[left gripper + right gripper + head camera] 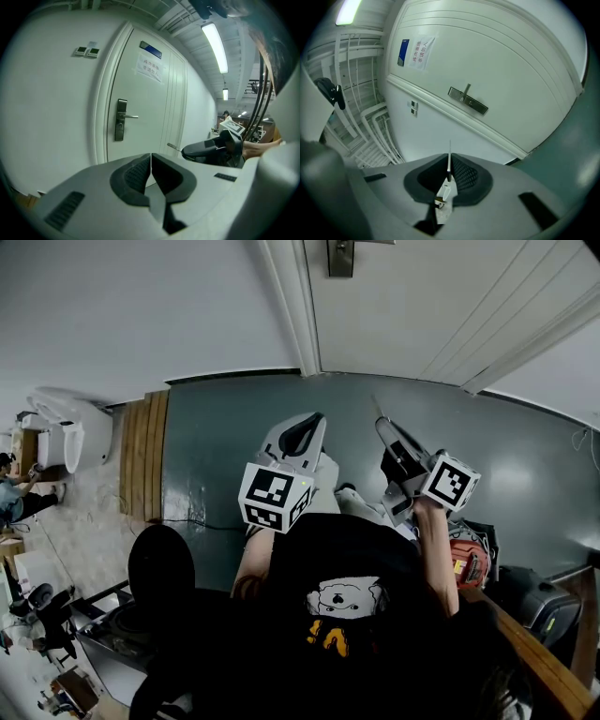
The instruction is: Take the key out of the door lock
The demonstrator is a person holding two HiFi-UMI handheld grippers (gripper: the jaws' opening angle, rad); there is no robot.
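Observation:
A thin metal key (449,158) sticks out forward from my right gripper (450,164), whose dark pads are shut on it. Seen from the left gripper view, that right gripper (212,149) hangs in the air short of the door, with the key's tip (172,146) pointing at it. The door's lock plate (121,120) with its lever handle shows no key in it; it also appears as the lock plate (468,101) and the lock plate (340,257). My left gripper (151,158) is shut with nothing between its pads. Both grippers are held well back from the door.
The white door (145,117) bears a paper notice (151,68) and a small blue sign (150,48). Wall switches (87,51) sit left of the frame. Below are the grey-green floor (225,437), a wooden strip (143,456), a black round stool (161,563) and a dark case (539,606).

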